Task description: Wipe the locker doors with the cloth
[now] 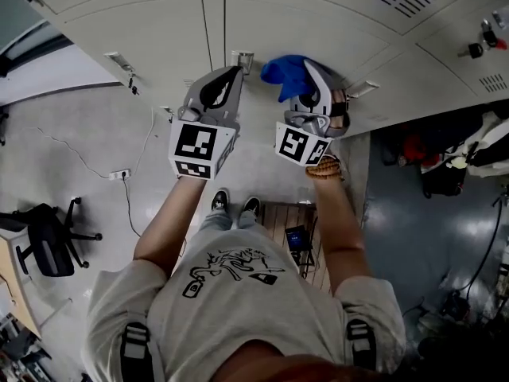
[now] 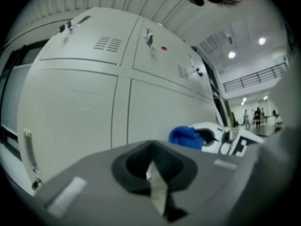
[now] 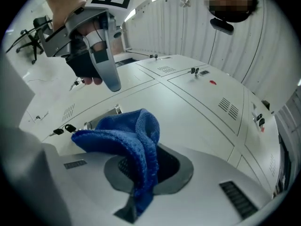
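Grey locker doors (image 1: 143,30) filled the background above a pale floor (image 1: 95,134). The right gripper (image 1: 310,72) was clamped on a bunched blue cloth (image 1: 285,74), held close to the doors. Just beside it, the left gripper (image 1: 233,76) had its jaws pressed together, holding nothing.

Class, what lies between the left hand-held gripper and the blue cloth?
Head view: only bare locker door and its metal latch; nothing else separates them.
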Tool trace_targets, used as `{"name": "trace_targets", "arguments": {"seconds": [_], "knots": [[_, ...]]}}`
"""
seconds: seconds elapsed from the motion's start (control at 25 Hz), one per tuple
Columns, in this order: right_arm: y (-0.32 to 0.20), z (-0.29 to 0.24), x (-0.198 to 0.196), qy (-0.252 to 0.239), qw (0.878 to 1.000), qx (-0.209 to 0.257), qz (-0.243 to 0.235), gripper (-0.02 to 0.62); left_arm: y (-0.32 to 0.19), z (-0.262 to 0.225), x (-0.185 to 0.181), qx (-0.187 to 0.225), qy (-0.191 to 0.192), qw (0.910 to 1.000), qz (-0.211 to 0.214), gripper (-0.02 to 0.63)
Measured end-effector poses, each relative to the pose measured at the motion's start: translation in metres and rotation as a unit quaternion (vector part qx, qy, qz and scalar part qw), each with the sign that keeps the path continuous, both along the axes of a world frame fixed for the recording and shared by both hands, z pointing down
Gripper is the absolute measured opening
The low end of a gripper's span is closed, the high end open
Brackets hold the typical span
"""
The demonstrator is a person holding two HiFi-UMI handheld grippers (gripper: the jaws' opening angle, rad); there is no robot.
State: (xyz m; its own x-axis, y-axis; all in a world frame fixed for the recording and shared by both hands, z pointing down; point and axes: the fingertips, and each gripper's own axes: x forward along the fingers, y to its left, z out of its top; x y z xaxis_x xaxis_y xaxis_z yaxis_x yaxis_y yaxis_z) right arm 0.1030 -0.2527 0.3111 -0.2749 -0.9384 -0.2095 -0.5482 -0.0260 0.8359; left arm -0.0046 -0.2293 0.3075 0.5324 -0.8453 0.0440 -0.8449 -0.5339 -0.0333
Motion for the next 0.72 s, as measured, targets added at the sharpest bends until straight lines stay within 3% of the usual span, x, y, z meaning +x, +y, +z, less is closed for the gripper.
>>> {"name": "trace_targets", "arguments": {"seconds": [0.12, 0.28, 0.36, 0.52, 0.64, 0.72], "knots": [[0.000, 0.004, -0.002, -0.034, 0.998, -0.043, -0.007, 0.029, 0.009, -0.001, -0.008, -0.004, -0.004, 1.0000, -0.005, 0.002], [0.026, -0.010, 0.001, -0.160, 0.978, -0.127, -0.043, 0.029, 0.029, -0.010, -0.012, -0.001, 0.000, 1.0000, -0.008, 0.002], [0.058, -0.016, 0.005, -0.226, 0.959, -0.156, -0.072, 0.029, 0.049, -0.011, -0.010, -0.006, 0.006, 1.0000, -0.005, 0.002], [0.139, -0.023, 0.010, -0.344, 0.902, -0.231, -0.125, 0.029, 0.109, -0.003, -0.001, -0.026, 0.010, 0.9996, 0.004, 0.002], [0.188, -0.021, 0.010, -0.394, 0.862, -0.275, -0.158, 0.029, 0.145, 0.007, 0.007, -0.048, 0.030, 0.9984, 0.004, 0.002], [0.208, -0.022, 0.010, -0.409, 0.849, -0.290, -0.166, 0.029, 0.158, 0.008, 0.015, -0.052, 0.046, 0.9975, 0.013, 0.002]]}}
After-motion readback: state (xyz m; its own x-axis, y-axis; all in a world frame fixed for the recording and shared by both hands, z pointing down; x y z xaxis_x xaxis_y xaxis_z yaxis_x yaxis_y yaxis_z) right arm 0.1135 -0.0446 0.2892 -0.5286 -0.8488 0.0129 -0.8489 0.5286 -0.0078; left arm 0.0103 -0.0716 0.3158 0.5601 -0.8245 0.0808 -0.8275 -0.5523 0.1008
